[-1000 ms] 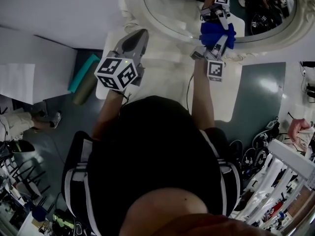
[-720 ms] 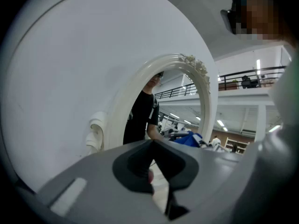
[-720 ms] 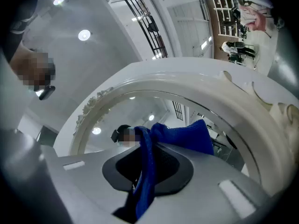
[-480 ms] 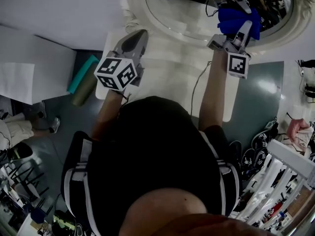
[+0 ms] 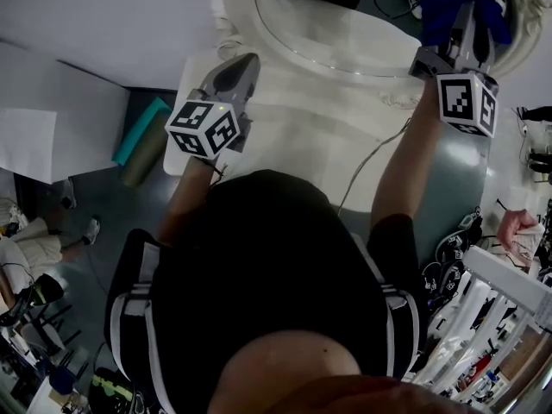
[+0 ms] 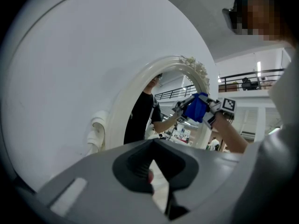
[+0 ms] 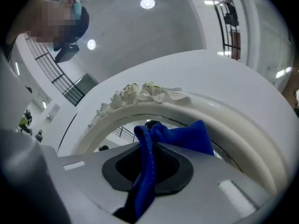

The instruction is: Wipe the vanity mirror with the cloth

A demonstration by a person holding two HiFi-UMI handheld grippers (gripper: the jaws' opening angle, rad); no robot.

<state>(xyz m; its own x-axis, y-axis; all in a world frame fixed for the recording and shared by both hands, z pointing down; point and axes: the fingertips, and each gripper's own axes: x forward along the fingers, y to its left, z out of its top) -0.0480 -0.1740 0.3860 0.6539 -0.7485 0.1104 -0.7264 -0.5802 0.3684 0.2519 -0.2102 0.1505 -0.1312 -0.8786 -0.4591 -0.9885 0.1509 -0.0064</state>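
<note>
Between the right gripper's [image 7: 149, 146] clamped jaws, the cloth [image 7: 191, 140] seems to meet the mirror [image 5: 345, 26] mid-wipe, needing another sweep; the left gripper's [image 6: 154, 146] jaws rest together.

right gripper [image 5: 461, 11]: we've slid it across the mirror [image 5: 328, 24], from the bottom-middle of the glass over to the mirror's right edge
cloth [image 5: 440, 7]: came along for the ride, now bunched up against the mirror's right-hand rim
right arm [image 5: 405, 171]: we've stretched it out more, angled toward the mirror's right side
</note>
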